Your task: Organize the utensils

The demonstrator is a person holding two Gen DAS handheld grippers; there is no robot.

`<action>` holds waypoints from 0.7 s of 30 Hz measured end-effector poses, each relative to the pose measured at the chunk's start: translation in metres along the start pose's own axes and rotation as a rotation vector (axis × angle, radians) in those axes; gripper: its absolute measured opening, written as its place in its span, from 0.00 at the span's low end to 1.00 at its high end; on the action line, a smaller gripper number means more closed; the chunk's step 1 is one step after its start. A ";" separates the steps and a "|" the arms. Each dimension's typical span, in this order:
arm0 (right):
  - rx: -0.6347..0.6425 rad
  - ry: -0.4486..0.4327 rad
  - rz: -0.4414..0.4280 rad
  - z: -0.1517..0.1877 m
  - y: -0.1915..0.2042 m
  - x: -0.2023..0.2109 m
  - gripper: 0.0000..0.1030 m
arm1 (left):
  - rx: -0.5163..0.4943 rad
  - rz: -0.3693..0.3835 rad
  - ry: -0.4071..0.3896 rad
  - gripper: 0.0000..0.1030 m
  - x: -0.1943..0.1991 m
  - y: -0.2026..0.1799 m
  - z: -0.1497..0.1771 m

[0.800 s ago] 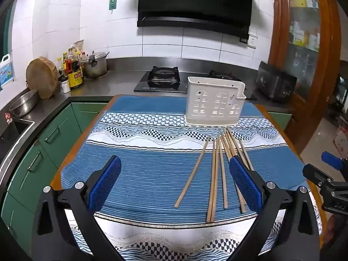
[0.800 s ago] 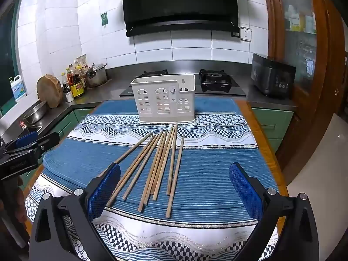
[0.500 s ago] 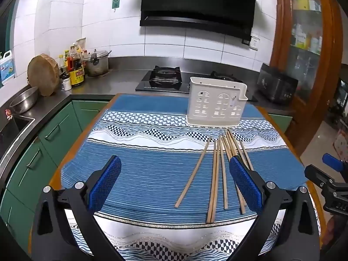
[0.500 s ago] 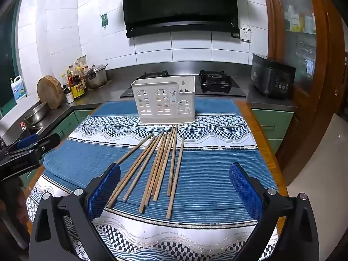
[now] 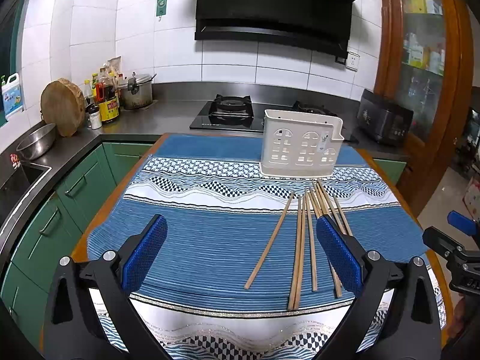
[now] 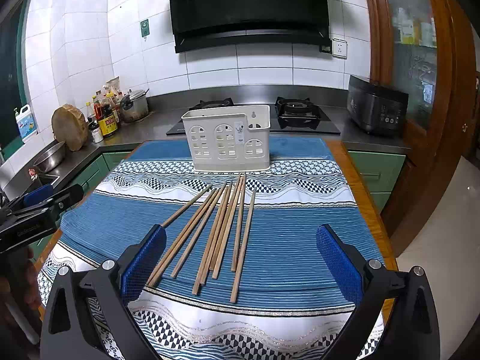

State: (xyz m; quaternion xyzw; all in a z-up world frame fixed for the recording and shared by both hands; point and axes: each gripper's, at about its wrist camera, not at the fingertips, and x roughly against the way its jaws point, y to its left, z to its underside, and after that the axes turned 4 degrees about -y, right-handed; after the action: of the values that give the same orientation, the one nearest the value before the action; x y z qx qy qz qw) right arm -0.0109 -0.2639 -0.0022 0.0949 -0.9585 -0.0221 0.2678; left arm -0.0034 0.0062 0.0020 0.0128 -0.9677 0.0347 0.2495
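Chopsticks (image 6: 222, 228) fanned near-to-far on counter before holder (image 6: 228, 139), nearer right gripper (image 6: 240, 258); left gripper (image 5: 241, 253) further left; both jaws wide, empty.

Two black plastic fingers are seen on the left gripper (image 5: 241, 252), each faced with a blue, finely gridded pad (image 5: 145, 252). Silver round screws are set along the angular arms, and triangular cut-outs are shown near the base. The same build is shown on the right gripper (image 6: 241, 259): blue pads (image 6: 336, 262), black arms, silver screws.
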 end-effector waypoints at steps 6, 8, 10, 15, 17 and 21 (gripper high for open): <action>0.000 0.000 0.001 0.000 0.000 0.000 0.94 | 0.007 0.001 0.000 0.95 0.000 0.002 0.000; -0.003 0.000 0.000 0.000 0.001 0.001 0.94 | 0.009 0.004 -0.001 0.95 0.000 0.003 0.000; 0.001 0.000 0.001 0.000 0.001 0.001 0.94 | 0.011 0.004 -0.003 0.95 0.000 0.002 -0.001; 0.001 -0.001 0.002 0.000 0.000 0.001 0.94 | 0.009 0.005 -0.003 0.95 0.000 0.000 0.000; 0.001 -0.001 0.000 -0.001 0.002 0.001 0.94 | 0.006 0.005 -0.006 0.95 0.000 0.000 -0.001; 0.003 0.001 -0.001 0.000 0.003 0.001 0.94 | 0.009 0.004 -0.011 0.95 0.000 0.001 0.000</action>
State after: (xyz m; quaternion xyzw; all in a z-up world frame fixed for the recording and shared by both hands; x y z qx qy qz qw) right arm -0.0126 -0.2613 -0.0013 0.0961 -0.9583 -0.0206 0.2682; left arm -0.0031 0.0070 0.0016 0.0122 -0.9689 0.0395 0.2438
